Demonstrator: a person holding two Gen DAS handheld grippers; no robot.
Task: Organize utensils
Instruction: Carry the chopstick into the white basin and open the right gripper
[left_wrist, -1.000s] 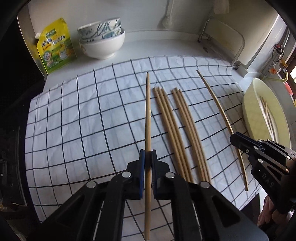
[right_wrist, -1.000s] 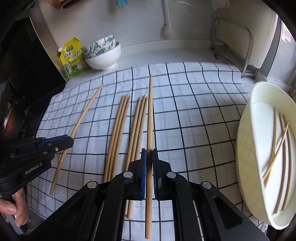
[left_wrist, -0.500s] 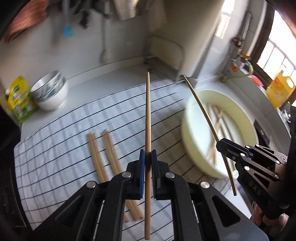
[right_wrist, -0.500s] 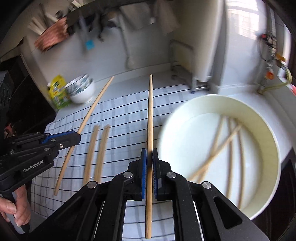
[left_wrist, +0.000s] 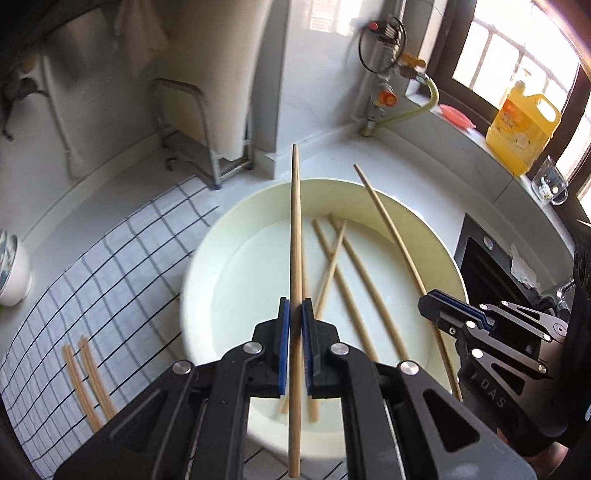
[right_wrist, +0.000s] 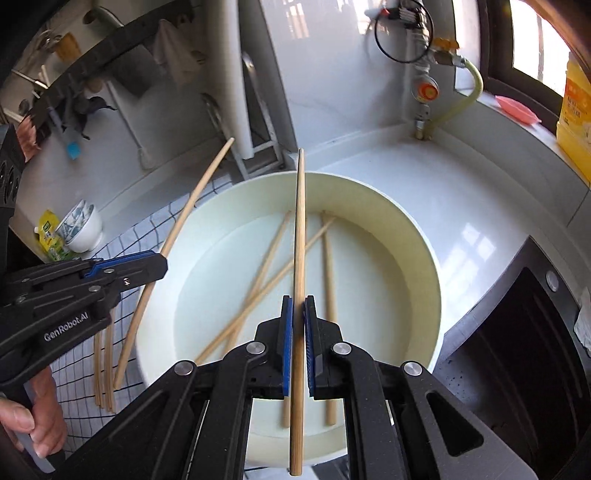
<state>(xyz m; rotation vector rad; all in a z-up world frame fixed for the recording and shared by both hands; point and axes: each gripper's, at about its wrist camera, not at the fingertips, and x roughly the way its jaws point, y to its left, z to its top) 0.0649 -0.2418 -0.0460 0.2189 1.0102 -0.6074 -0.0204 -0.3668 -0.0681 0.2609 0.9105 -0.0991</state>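
Observation:
My left gripper (left_wrist: 294, 317) is shut on a wooden chopstick (left_wrist: 295, 229) that points away over the pale round basin (left_wrist: 207, 258). In the right wrist view, my right gripper (right_wrist: 298, 317) is likewise shut on its own chopstick (right_wrist: 300, 229) above the same basin (right_wrist: 417, 236). Each gripper shows in the other's view: the right gripper (left_wrist: 430, 308) with its chopstick (left_wrist: 388, 225), the left gripper (right_wrist: 159, 260) with its chopstick (right_wrist: 184, 218). Several chopsticks (left_wrist: 347, 280) lie crossed in the basin. More chopsticks (left_wrist: 85, 373) stay on the cloth.
A checked cloth (left_wrist: 110, 266) covers the counter left of the basin, with stacked bowls (right_wrist: 81, 225) and a yellow pouch (right_wrist: 50, 236) at its far end. A dark hob (right_wrist: 517, 350) lies right of the basin. A gas valve (left_wrist: 388, 96), a yellow bottle (left_wrist: 524, 129) and a metal rack (left_wrist: 192, 125) line the back.
Both grippers have swung right, off the checked cloth and over the basin, each still holding the chopstick it lifted. The views have rolled, and the cloth now sits at the left edge.

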